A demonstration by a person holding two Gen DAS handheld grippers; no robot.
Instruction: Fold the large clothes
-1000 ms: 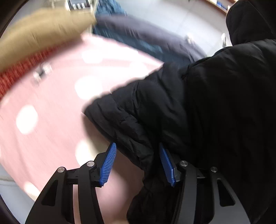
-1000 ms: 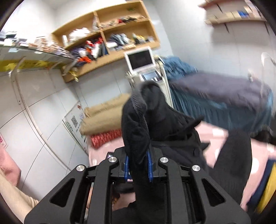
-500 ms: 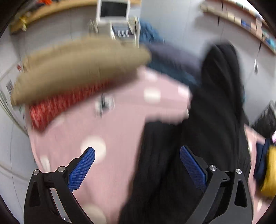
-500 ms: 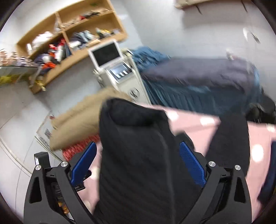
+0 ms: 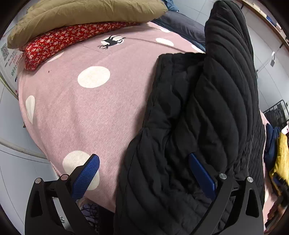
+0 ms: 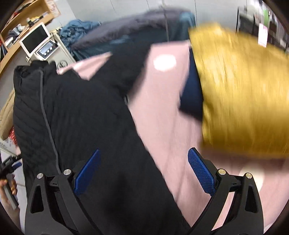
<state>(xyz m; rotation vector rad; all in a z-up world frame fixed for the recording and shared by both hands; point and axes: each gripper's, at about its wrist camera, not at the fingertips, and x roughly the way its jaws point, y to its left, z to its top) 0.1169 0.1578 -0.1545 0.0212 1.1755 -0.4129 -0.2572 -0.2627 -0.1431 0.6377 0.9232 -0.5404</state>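
Note:
A black quilted jacket [image 5: 207, 112] lies folded over itself on the pink dotted bed cover [image 5: 90, 108], along its right part. My left gripper [image 5: 144, 173] is open and empty, just above the jacket's near edge, its right finger over the fabric. In the right wrist view the jacket [image 6: 81, 112] fills the left half. My right gripper [image 6: 144, 170] is open and empty over the jacket's right edge and the pink cover [image 6: 171, 126].
A tan pillow [image 5: 86, 12] and a red flowered pillow [image 5: 72, 39] lie at the bed's head. A yellow garment [image 6: 243, 94] on a navy one [image 6: 191, 97] lies at the right. A white monitor unit [image 6: 39, 43] and a grey-blue bed [image 6: 126, 30] stand behind.
Both grippers opened and let go of the jacket. The lifted part now lies folded over the jacket's body. The right gripper swung right toward the yellow garment.

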